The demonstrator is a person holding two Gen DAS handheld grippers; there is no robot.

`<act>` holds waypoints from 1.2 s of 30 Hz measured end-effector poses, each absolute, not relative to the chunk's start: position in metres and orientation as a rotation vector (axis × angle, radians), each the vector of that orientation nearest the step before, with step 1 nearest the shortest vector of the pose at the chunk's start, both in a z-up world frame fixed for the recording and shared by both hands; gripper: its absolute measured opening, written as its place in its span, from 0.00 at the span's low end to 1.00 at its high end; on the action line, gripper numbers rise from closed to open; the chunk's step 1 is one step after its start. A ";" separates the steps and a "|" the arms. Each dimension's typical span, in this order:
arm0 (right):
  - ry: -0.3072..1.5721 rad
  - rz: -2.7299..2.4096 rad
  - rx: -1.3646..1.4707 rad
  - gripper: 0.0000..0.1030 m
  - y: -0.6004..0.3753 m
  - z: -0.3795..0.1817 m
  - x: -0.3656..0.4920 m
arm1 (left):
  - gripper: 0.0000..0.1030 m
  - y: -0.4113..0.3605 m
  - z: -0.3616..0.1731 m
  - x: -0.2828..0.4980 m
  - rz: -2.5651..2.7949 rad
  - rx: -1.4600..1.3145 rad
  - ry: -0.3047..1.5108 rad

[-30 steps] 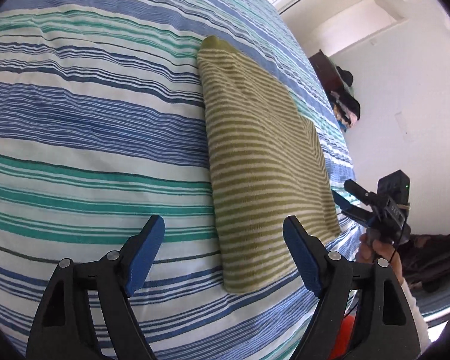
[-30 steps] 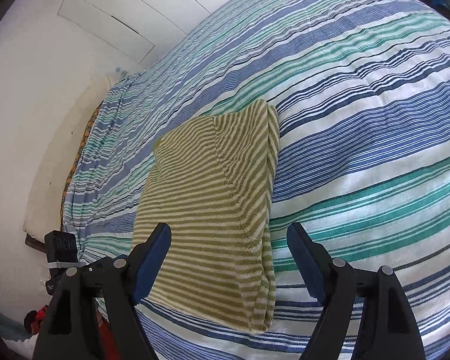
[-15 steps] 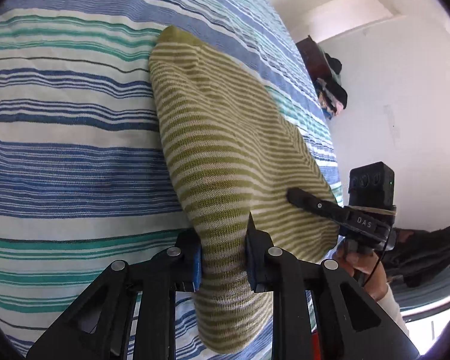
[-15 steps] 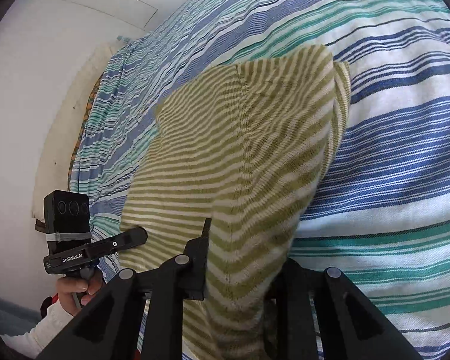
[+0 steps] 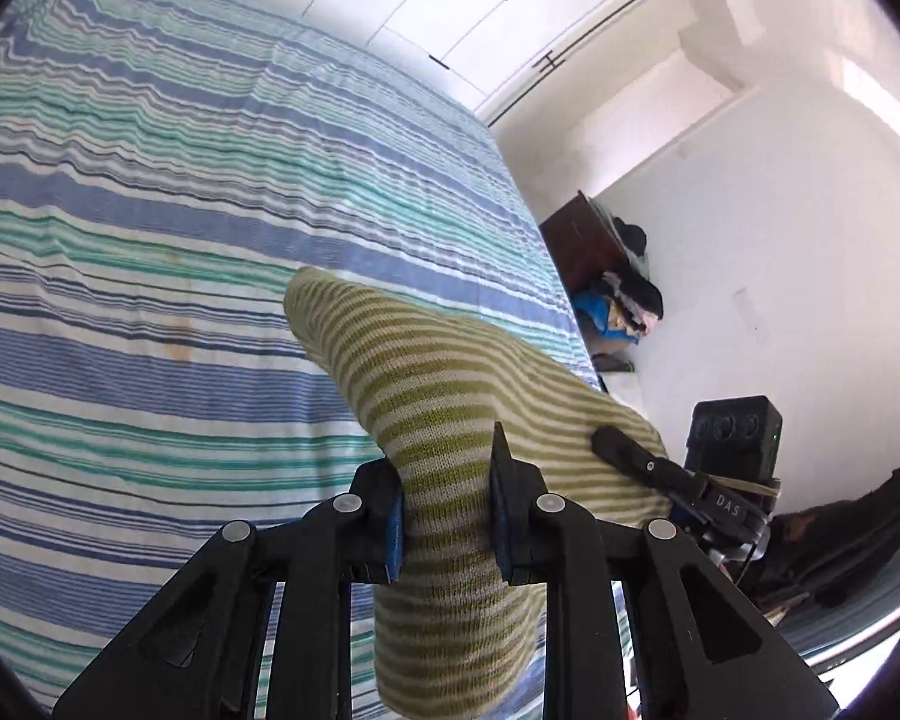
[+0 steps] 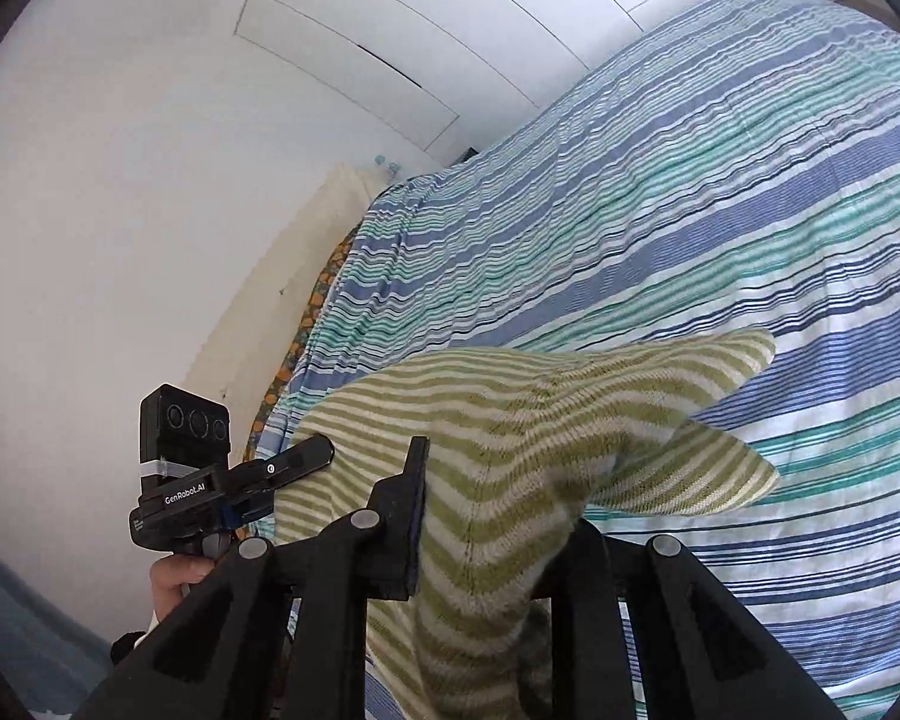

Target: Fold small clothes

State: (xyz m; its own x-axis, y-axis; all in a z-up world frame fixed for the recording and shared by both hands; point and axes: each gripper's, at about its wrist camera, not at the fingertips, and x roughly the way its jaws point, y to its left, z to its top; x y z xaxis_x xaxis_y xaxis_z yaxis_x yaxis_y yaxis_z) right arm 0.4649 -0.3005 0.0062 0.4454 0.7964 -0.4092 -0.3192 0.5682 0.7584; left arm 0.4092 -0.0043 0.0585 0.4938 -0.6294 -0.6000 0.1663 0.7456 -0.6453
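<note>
A folded olive-and-cream striped knit garment (image 5: 444,396) hangs lifted above the striped bed, held at two near corners. My left gripper (image 5: 447,516) is shut on one corner, cloth bunched between its blue pads. In the right wrist view the same garment (image 6: 510,420) sags between the grips, its far end (image 6: 744,354) drooping toward the bed, and my right gripper (image 6: 492,516) is shut on the other corner. Each view shows the other gripper clamped on the cloth: the right gripper (image 5: 642,465), the left gripper (image 6: 282,465). A hand (image 6: 177,582) holds the left one.
The bed (image 5: 150,240) wears a blue, teal and white striped cover (image 6: 750,180). White cupboard doors (image 6: 420,30) stand behind it. A dark wooden piece with piled clothes (image 5: 618,282) sits by the white wall. A cream panel (image 6: 282,300) runs along the bed's side.
Both grippers went from open over the flat garment to shut on its near corners, then rose, lifting it off the bed so its far end hangs.
</note>
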 end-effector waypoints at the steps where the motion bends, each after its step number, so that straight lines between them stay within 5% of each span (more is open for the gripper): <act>1: 0.837 0.771 0.653 0.18 -0.293 0.011 0.462 | 0.21 0.005 0.057 0.401 -0.513 -0.558 0.943; 6: 0.907 0.791 0.649 0.18 -0.251 -0.019 0.430 | 0.23 0.032 -0.016 0.345 -0.432 -0.507 1.044; 8: 0.982 0.758 0.625 0.19 -0.239 -0.061 0.402 | 0.35 0.033 -0.072 0.319 -0.346 -0.421 1.125; 10: 1.103 0.670 0.540 0.27 -0.231 -0.115 0.368 | 0.36 0.028 -0.119 0.287 -0.197 -0.285 1.218; 12: 1.208 0.542 0.391 0.44 -0.233 -0.155 0.333 | 0.37 0.029 -0.135 0.241 -0.162 -0.205 1.191; 13: 1.195 0.499 0.330 0.49 -0.238 -0.160 0.314 | 0.46 0.030 -0.132 0.216 -0.175 -0.202 1.149; 15: 1.135 0.442 0.270 0.91 -0.256 -0.153 0.278 | 0.70 0.027 -0.122 0.176 -0.166 -0.168 1.094; 16: 1.113 0.417 0.265 0.96 -0.267 -0.145 0.262 | 0.79 0.025 -0.113 0.158 -0.155 -0.140 1.064; 21: 1.038 0.346 0.101 0.97 -0.279 -0.091 0.212 | 0.85 -0.001 -0.065 0.108 -0.063 0.015 0.950; 23: 0.997 0.323 0.024 0.97 -0.273 -0.068 0.194 | 0.98 -0.006 -0.044 0.099 0.011 0.053 0.925; 36: 0.950 0.416 -0.158 0.98 -0.193 0.013 0.078 | 0.98 0.002 -0.001 0.042 0.105 0.012 1.032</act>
State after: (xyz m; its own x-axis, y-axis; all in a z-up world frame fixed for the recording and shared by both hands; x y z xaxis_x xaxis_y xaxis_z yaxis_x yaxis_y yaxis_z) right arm 0.0780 -0.1926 0.0127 0.5101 0.2754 -0.8149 -0.4123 0.9097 0.0493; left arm 0.0421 0.0019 -0.0007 0.5089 0.0928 -0.8558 -0.0817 0.9949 0.0593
